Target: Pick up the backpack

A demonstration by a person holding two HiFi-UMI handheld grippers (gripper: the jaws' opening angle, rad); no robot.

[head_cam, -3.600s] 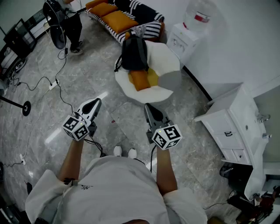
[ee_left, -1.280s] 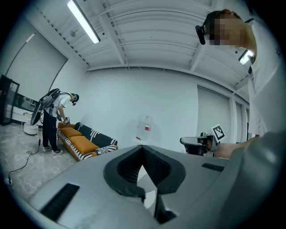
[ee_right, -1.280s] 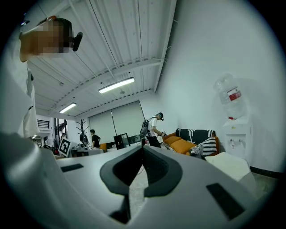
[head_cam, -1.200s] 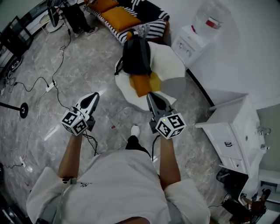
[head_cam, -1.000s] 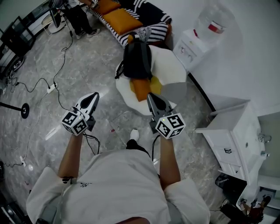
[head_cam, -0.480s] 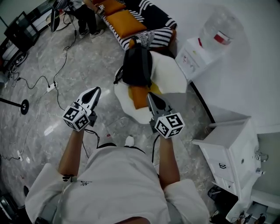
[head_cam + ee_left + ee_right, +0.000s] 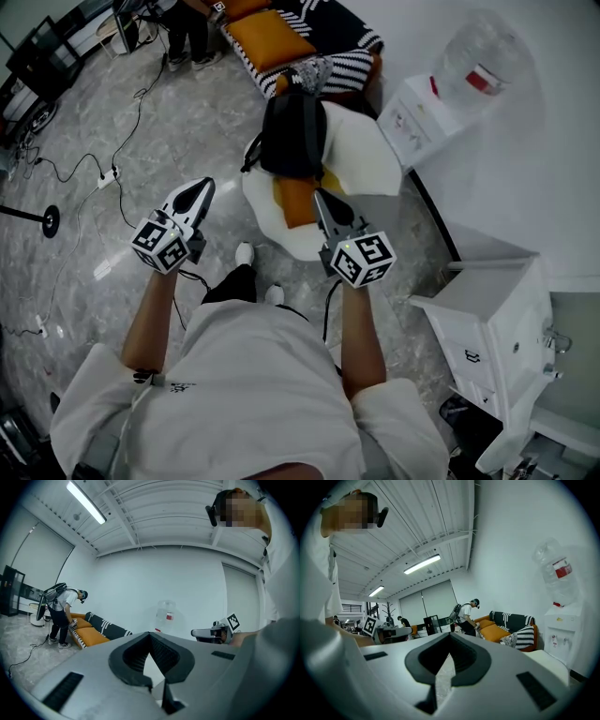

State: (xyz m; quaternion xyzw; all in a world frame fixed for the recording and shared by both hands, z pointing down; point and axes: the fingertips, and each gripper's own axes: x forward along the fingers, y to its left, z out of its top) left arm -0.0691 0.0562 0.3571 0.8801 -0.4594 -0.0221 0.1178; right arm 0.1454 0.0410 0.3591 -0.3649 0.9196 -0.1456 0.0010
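A black backpack [image 7: 292, 136] stands upright on a white round seat [image 7: 361, 150], with an orange cushion [image 7: 296, 199] in front of it. My left gripper [image 7: 201, 188] hovers over the floor to the left of the seat, jaws shut and empty. Shut and empty too, my right gripper [image 7: 322, 196] has its tip over the seat's near edge, short of the backpack. Both point level at the far wall. In the left gripper view [image 7: 150, 635] and the right gripper view [image 7: 450, 635] the jaws meet, and the backpack is hidden below them.
A striped sofa [image 7: 305, 33] with orange cushions stands behind the seat. To its right is a water dispenser [image 7: 433, 101], with a white cabinet [image 7: 487, 319] nearer on the right. Cables [image 7: 89, 178] trail over the floor on the left. A person [image 7: 466, 616] bends at the sofa.
The person carrying me has stepped forward. The seat and backpack have come closer, and my right gripper's tip now overlaps the seat's edge. Both grippers stayed shut.
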